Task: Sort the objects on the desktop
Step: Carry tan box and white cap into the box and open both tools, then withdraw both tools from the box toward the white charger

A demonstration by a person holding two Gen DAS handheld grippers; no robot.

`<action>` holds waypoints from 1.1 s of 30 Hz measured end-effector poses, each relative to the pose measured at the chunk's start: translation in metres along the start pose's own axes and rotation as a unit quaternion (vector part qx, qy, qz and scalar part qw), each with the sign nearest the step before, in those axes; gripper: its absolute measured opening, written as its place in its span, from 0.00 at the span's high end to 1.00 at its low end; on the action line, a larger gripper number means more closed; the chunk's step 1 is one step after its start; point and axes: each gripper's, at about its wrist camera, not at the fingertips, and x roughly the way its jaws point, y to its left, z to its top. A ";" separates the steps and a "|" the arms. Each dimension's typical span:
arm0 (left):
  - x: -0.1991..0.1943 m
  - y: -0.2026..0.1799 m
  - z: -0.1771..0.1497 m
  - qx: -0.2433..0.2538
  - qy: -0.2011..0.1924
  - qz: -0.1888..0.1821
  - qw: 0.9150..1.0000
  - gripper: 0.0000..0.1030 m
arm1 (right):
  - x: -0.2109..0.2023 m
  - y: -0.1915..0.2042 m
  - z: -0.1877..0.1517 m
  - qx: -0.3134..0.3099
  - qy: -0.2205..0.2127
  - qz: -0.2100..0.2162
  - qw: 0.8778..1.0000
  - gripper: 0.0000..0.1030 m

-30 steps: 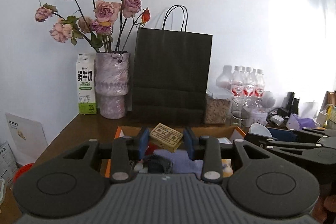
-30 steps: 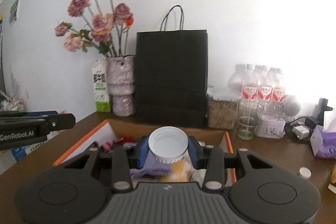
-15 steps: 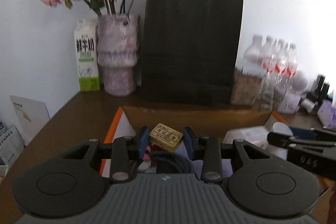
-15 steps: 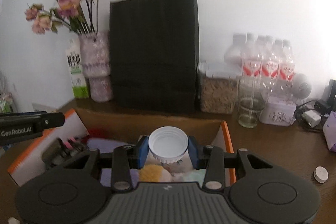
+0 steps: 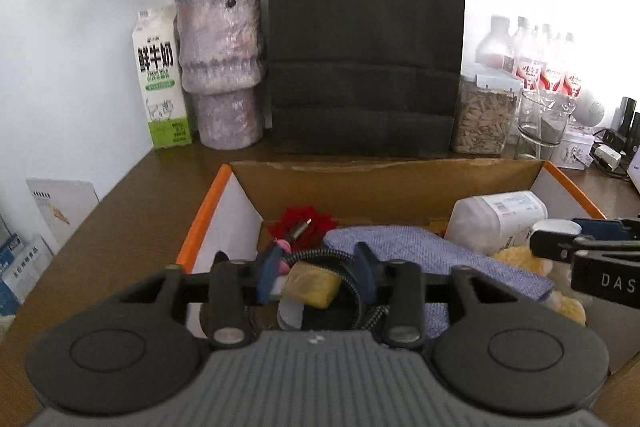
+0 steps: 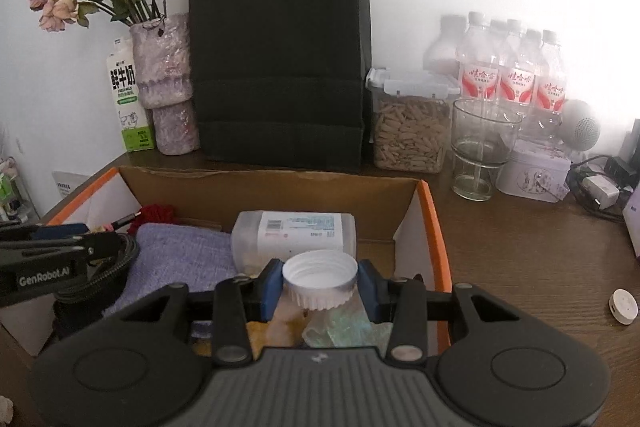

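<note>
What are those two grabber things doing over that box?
A person is tidying the desk with a gripper in each hand, both over the cardboard box. The left gripper is opening around a small yellow box, which looks tilted as it drops away. The right gripper is opening around a white cap, with gaps beside it. A purple cloth and a plastic bottle already lie inside.

A small yellowish rectangular box (image 5: 312, 285), blurred, lies tilted between the opening jaws of the left gripper (image 5: 316, 275), clear of both pads, over a coiled black braided cable (image 5: 320, 257) in the open orange-rimmed cardboard box (image 5: 208, 211). A white ribbed plastic cap (image 6: 319, 279), open side up, sits between the opening jaws of the right gripper (image 6: 319, 285), above the same box's right part, near a lying translucent labelled bottle (image 6: 296, 233) and a folded lavender cloth (image 6: 184, 251).
</note>
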 end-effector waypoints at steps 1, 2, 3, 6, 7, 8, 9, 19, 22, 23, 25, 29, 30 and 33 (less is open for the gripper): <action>-0.002 0.000 0.001 0.000 -0.004 0.002 1.000 0.32 | -0.002 0.000 0.001 0.002 -0.002 0.002 1.000 0.41; -0.004 0.000 0.002 -0.002 -0.010 0.005 1.000 0.22 | -0.004 0.000 0.001 0.002 -0.004 0.004 1.000 0.25; -0.007 0.000 0.002 -0.003 -0.020 0.009 1.000 0.05 | -0.006 0.002 0.002 -0.003 -0.006 0.003 1.000 0.18; -0.015 -0.002 0.004 -0.004 -0.047 0.032 0.998 0.00 | -0.015 0.008 0.006 -0.017 -0.019 -0.003 1.000 0.09; -0.016 -0.002 0.005 -0.003 -0.049 0.036 0.998 0.00 | -0.017 0.009 0.007 -0.018 -0.021 -0.002 1.000 0.02; -0.018 -0.001 0.006 -0.005 -0.051 0.037 0.998 0.00 | -0.020 0.010 0.008 -0.018 -0.026 0.000 1.000 0.00; -0.021 -0.001 0.007 -0.009 -0.054 0.036 0.998 0.00 | -0.022 0.011 0.009 -0.019 -0.028 0.001 0.999 0.00; -0.058 0.003 0.018 -0.020 -0.093 0.020 0.995 0.00 | -0.055 0.020 0.016 -0.027 -0.065 0.000 0.998 0.00; -0.074 0.007 0.020 -0.022 -0.098 0.014 0.995 0.00 | -0.070 0.027 0.016 -0.032 -0.077 -0.001 0.997 0.00; -0.079 0.008 0.020 -0.021 -0.098 0.013 0.995 0.00 | -0.076 0.030 0.015 -0.033 -0.081 0.000 0.996 0.00; -0.091 0.012 0.019 -0.016 -0.101 0.015 0.995 0.00 | -0.086 0.035 0.014 -0.038 -0.086 0.002 0.996 0.00; -0.116 0.026 0.009 -0.017 -0.105 0.019 0.994 0.00 | -0.111 0.046 0.005 -0.043 -0.097 0.004 0.994 0.00; -0.122 0.030 0.005 -0.018 -0.104 0.018 0.994 0.00 | -0.117 0.050 0.002 -0.043 -0.098 0.006 0.994 0.00; -0.141 0.044 -0.007 -0.018 -0.101 0.019 0.994 0.00 | -0.134 0.060 -0.010 -0.047 -0.098 0.008 0.994 0.00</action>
